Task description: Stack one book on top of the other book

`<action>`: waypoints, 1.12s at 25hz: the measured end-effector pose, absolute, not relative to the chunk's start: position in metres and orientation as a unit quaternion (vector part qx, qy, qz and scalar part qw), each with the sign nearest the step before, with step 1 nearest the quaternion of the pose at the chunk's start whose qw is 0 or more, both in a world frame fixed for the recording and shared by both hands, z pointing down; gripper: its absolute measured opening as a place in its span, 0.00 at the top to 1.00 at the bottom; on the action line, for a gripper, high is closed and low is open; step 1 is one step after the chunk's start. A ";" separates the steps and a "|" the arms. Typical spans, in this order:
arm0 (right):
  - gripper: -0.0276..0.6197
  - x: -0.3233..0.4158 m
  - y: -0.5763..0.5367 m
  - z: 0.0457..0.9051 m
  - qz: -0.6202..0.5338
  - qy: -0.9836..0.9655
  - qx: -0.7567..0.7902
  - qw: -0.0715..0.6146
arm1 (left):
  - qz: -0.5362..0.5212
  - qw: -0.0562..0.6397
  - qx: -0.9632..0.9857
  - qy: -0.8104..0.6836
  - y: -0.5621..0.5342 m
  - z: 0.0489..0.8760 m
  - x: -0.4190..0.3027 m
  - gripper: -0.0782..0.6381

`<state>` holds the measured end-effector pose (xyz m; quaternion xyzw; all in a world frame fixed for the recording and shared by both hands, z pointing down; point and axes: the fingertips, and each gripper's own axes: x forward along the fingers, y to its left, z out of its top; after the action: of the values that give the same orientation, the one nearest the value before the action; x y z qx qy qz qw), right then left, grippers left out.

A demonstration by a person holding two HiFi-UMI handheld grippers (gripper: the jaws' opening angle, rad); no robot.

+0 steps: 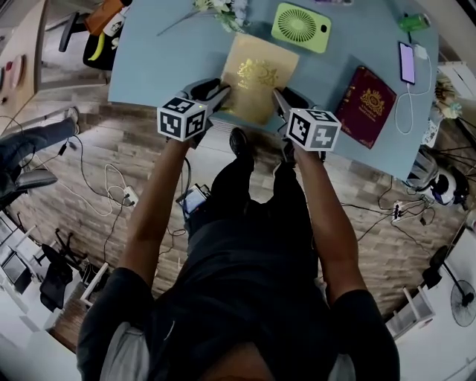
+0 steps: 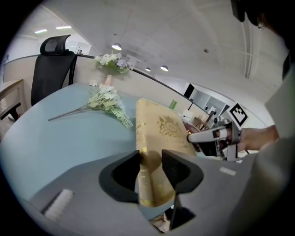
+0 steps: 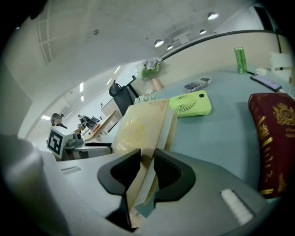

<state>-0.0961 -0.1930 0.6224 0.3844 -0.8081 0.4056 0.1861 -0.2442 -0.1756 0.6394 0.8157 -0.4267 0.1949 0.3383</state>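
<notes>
Seen from above, a person stands at the near edge of a pale blue table (image 1: 163,67) with a two-jaw gripper in each hand. A gold hardcover book (image 1: 256,78) with an embossed crest lies in the middle of the table's near side, its near end reaching the table edge. The left gripper (image 1: 219,95) has its jaws closed on the book's near left corner. Its own view shows the two dark pads pressed on either side of the gold spine (image 2: 161,133). The right gripper (image 1: 281,98) has its jaws clamped on the near right corner, and its own view shows the pads pinching the cover and the pale page block (image 3: 143,124). Each gripper carries a cube with black-and-white square markers. A dark red hardcover book (image 1: 366,104) with a gold crest lies flat on the table to the right, apart from the gold one and held by neither gripper. Farther back sits a flat lime-green plastic fan (image 1: 300,26), and white artificial flowers (image 1: 219,11) lie at the far left. At the far right rest a smartphone (image 1: 407,62) with a white cable (image 1: 405,111) and a green drink can (image 3: 240,60). A black office chair (image 2: 53,69) stands beyond the table.
</notes>
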 end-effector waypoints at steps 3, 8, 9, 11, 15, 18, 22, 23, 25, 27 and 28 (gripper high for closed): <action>0.82 -0.082 -0.197 0.612 0.397 -0.811 0.390 0.181 | 0.194 0.331 0.819 -0.426 -0.179 0.633 -0.230 0.61; 0.82 -0.054 -0.200 0.599 0.389 -0.810 0.403 0.171 | 0.187 0.322 0.823 -0.428 -0.183 0.622 -0.202 0.61; 0.82 -0.048 -0.200 0.597 0.388 -0.810 0.406 0.169 | 0.187 0.321 0.824 -0.427 -0.183 0.620 -0.196 0.61; 0.82 -0.036 -0.200 0.593 0.385 -0.809 0.412 0.166 | 0.186 0.318 0.827 -0.424 -0.183 0.616 -0.183 0.61; 0.82 -0.010 -0.199 0.585 0.380 -0.806 0.425 0.160 | 0.188 0.313 0.835 -0.412 -0.183 0.611 -0.158 0.61; 0.82 0.009 -0.199 0.581 0.379 -0.802 0.434 0.156 | 0.185 0.313 0.839 -0.406 -0.185 0.608 -0.138 0.61; 0.82 0.031 -0.195 0.575 0.377 -0.799 0.445 0.151 | 0.183 0.310 0.841 -0.403 -0.185 0.602 -0.117 0.61; 0.82 0.035 -0.194 0.574 0.376 -0.798 0.447 0.150 | 0.182 0.310 0.842 -0.402 -0.185 0.601 -0.113 0.61; 0.83 0.046 -0.193 0.571 0.373 -0.797 0.451 0.148 | 0.182 0.308 0.844 -0.400 -0.185 0.599 -0.103 0.61; 0.83 0.056 -0.190 0.569 0.373 -0.795 0.455 0.146 | 0.183 0.306 0.846 -0.396 -0.184 0.597 -0.092 0.61; 0.82 0.062 -0.189 0.568 0.373 -0.794 0.457 0.145 | 0.183 0.306 0.847 -0.395 -0.184 0.597 -0.086 0.61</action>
<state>0.0616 -0.1890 0.5684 0.4568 -0.7943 0.3733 0.1449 -0.0864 -0.1836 0.5965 0.8470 -0.3946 0.1826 0.3057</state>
